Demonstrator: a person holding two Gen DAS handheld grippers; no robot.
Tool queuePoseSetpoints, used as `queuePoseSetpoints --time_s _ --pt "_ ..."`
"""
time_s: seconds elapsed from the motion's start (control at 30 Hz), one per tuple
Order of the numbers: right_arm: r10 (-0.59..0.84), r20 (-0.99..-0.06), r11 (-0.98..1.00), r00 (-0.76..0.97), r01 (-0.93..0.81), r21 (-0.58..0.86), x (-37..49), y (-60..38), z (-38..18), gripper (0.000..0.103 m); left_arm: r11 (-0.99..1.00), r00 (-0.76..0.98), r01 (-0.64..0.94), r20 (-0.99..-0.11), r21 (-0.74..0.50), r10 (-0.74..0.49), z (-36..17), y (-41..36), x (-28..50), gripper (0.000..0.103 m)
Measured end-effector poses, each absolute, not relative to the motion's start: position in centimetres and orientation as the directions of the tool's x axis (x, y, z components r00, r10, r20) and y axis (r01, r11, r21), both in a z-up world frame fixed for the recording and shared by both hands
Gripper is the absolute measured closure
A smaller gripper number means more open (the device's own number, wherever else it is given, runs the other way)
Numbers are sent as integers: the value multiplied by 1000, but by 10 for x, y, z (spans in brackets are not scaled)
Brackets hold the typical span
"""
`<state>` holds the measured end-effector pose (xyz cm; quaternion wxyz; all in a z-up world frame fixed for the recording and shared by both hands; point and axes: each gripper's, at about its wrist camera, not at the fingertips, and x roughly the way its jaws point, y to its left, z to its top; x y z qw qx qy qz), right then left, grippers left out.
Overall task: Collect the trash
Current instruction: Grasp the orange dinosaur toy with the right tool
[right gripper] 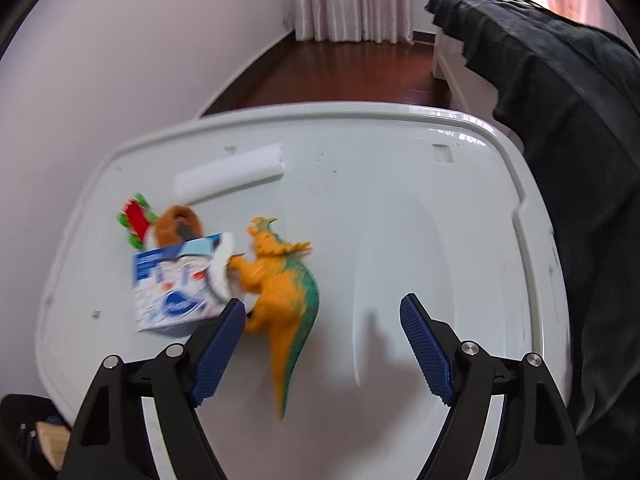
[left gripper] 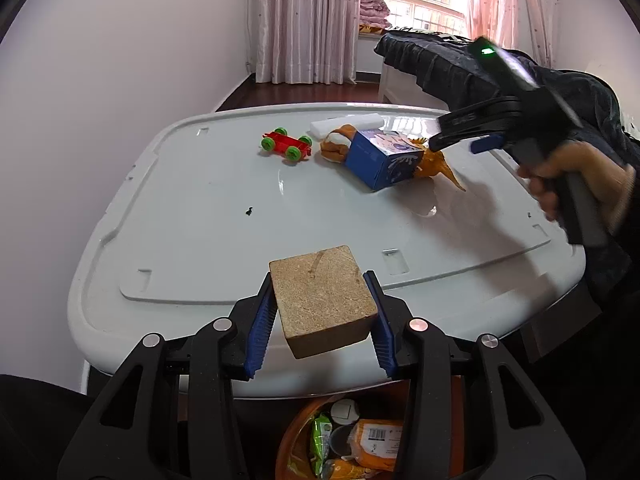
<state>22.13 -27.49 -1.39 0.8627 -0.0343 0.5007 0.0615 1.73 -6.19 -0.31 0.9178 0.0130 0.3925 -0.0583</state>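
Tan block (left gripper: pixel 324 300) being gripped by left hand-held gripper (left gripper: pixel 322 312), held above orange bin (left gripper: pixel 296 436) below table (left gripper: pixel 200 200) edge. Right hand-held gripper (right gripper: pixel 322 344) open, nothing being held, hovering just right of blue carton (right gripper: pixel 180 284). Carton lying on side against orange dinosaur (right gripper: pixel 280 292), long axis running left-right, opened end facing dinosaur. Risk: dinosaur being caught with carton, since touching; block being dropped past bin if released off-centre.
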Motion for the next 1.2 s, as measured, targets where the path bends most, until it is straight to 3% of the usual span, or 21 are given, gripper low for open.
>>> queuePoseSetpoints --time_s 0.27,0.33,0.5,0.57,0.9,1.2 --pt "142 -898 965 417 -259 33 244 -241 -25 27 994 671 98 -733 -55 -107 -6 -54 20 61" --pt "126 -931 970 344 -237 44 254 -246 -36 58 994 672 97 -733 -54 -105 -7 -54 20 61" --pt "87 -932 958 352 -285 -18 244 -232 -39 55 994 675 94 -730 -58 -107 -7 -53 21 61" --pt "-17 -921 946 390 -293 -142 240 -217 -41 66 994 676 96 -729 -57 -108 -7 -53 21 61" --pt "-1 -875 974 484 -199 -111 198 -235 -14 66 993 662 79 -740 -87 -118 -10 -44 24 61" --pt "143 -817 974 558 -227 15 51 -235 15 66 984 658 161 -734 -80 -168 7 -51 -4 61"
